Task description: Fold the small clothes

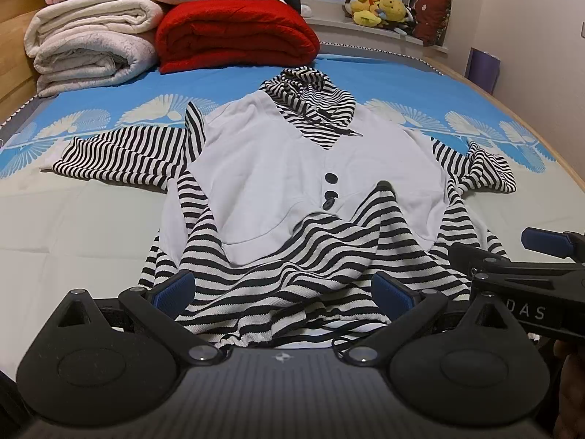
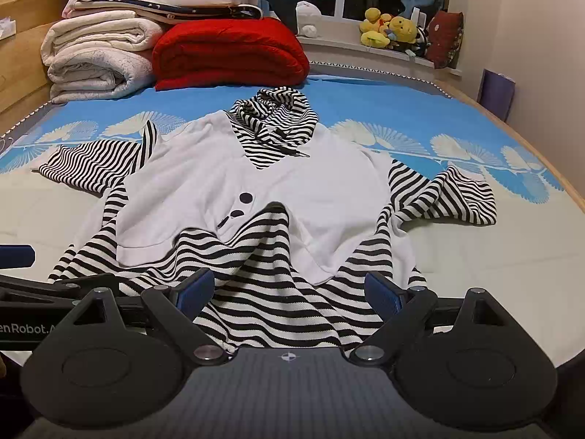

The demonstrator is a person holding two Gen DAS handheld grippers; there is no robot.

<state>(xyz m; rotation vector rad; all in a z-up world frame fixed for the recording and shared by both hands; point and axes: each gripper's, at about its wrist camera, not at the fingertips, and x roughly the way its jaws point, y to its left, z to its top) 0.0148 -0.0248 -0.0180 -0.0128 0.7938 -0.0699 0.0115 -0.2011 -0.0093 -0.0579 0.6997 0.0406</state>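
Both tongs, the left gripper point(image 1: 283, 291) and the right gripper point(image 2: 289, 291), are being held wide open, gripping nothing, over the hem at 6 o'clock (likely for a first fold). The striped hooded top point(image 1: 292, 168) is lying front-up on the bed point(image 1: 91, 226).

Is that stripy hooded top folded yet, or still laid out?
Spread out, unfolded: the hooded top lies flat on the bed, both sleeves out sideways, hem rumpled.

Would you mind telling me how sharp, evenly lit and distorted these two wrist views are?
Left wrist view: garment sharp, soft indoor light, bed edge bowed by the fisheye. Right wrist view: same soft light, corners vignetted black, plush toys slightly soft.
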